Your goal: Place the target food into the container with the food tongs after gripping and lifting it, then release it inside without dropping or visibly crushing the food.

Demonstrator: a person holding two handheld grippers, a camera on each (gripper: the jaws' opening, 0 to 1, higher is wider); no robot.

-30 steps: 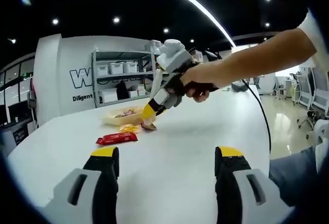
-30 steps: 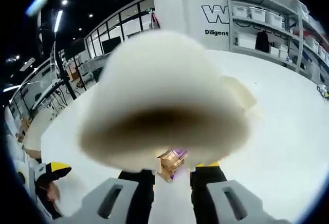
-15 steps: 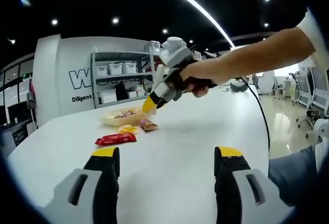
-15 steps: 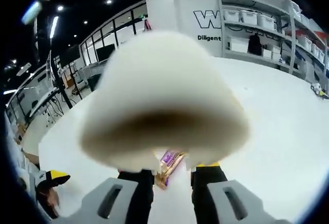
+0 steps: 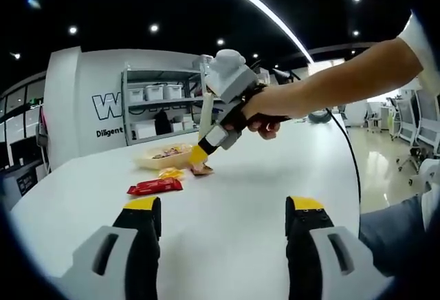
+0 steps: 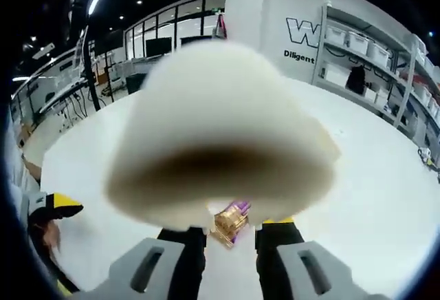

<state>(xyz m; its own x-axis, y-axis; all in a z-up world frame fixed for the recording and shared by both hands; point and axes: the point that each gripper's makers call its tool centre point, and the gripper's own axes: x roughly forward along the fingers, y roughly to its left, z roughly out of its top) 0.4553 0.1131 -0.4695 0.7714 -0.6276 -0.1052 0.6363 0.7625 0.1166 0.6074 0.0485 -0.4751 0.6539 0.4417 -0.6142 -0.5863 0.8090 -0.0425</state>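
A white counter (image 5: 240, 197) is seen from the left gripper view, with the left claw (image 5: 223, 207) spread wide and holding nothing, low over its near part. Across the counter, the right claw (image 5: 200, 154) is held in a hand (image 5: 265, 111) and angled down, its yellow tip just above a small wrapped snack (image 5: 201, 169). Beside it lie a yellow packet (image 5: 170, 172) and a red packet (image 5: 156, 186); a tray (image 5: 161, 155) of food sits just behind. In the right gripper view, tongs (image 6: 220, 138) are pinched between the narrowly set jaws of the right claw (image 6: 230, 234), a blurred white mass. The gold and purple snack (image 6: 230, 221) is seen between the jaws; contact cannot be told.
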